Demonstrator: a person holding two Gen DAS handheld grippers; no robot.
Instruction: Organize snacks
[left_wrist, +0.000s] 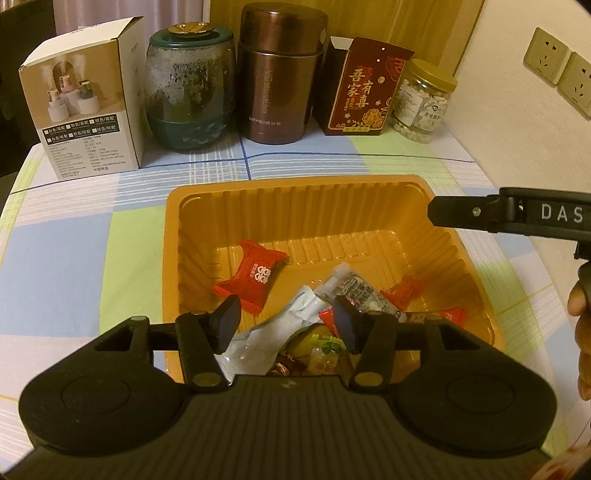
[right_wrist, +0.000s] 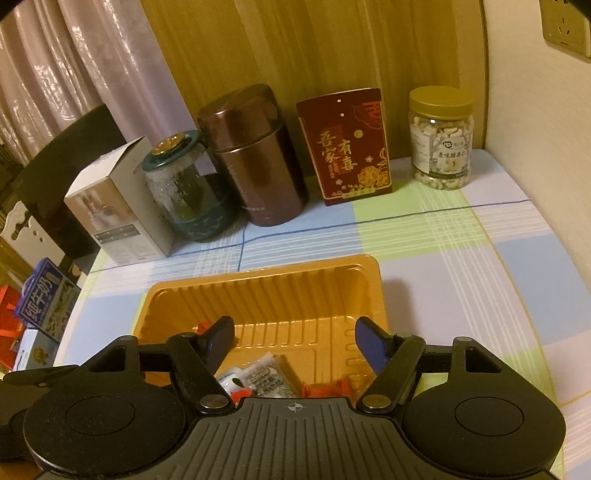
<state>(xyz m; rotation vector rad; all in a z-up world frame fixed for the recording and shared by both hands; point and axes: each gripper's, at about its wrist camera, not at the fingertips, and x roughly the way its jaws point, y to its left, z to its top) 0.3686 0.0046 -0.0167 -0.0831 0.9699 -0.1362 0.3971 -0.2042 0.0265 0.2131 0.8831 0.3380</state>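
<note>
Left gripper (left_wrist: 286, 319) and right gripper (right_wrist: 295, 341) both hang with jaws apart, gripping nothing, over the ribbed orange plastic tray (left_wrist: 303, 206) of wrapped snacks (left_wrist: 251, 275)

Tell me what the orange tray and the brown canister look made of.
Orange tray: thin moulded plastic, by its ribbed walls and soft sheen. Brown canister: probably metal with a glossy coppery coat, by its sharp reflections and printed lettering; coated plastic cannot be ruled out.
</note>
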